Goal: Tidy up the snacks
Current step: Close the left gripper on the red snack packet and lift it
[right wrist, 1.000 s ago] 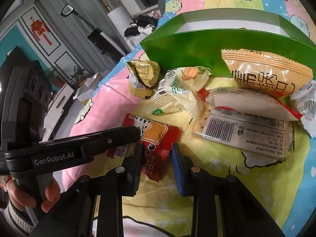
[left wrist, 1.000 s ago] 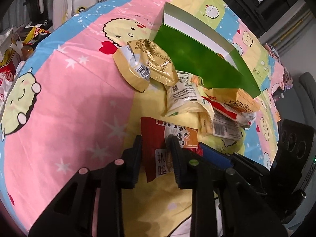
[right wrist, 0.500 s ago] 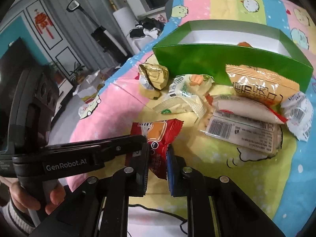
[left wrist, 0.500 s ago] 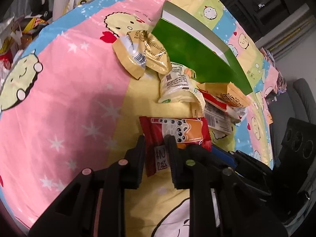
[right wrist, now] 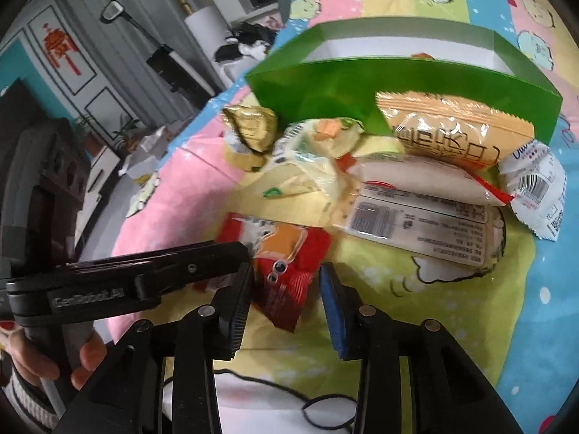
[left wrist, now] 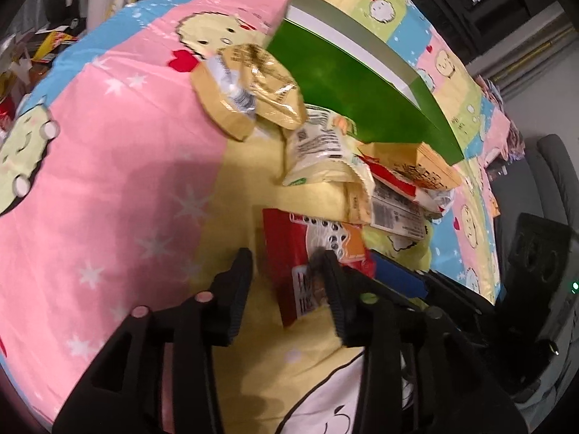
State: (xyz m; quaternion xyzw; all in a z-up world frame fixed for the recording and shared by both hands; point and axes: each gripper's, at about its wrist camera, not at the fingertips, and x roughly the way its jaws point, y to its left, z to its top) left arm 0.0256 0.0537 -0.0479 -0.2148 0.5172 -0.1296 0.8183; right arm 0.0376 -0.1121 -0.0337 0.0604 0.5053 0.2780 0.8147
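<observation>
Both grippers have just let go of one red packet on the bedsheet.

The red packet [left wrist: 289,253] [right wrist: 289,271] is a flat, glossy, oblong wrapper; its long axis runs from between the left gripper [left wrist: 286,282] fingers to between the right gripper [right wrist: 286,300] fingers. Both pairs of jaws have just been opening and stand part-spread, with a packet end inside each gap. The left gripper's right finger looks to brush it; the rest shows a gap. Beyond the fingertips crinkled foil snack bags [right wrist: 427,181] lie heaped against an open green box [right wrist: 362,86] of smooth card.
</observation>
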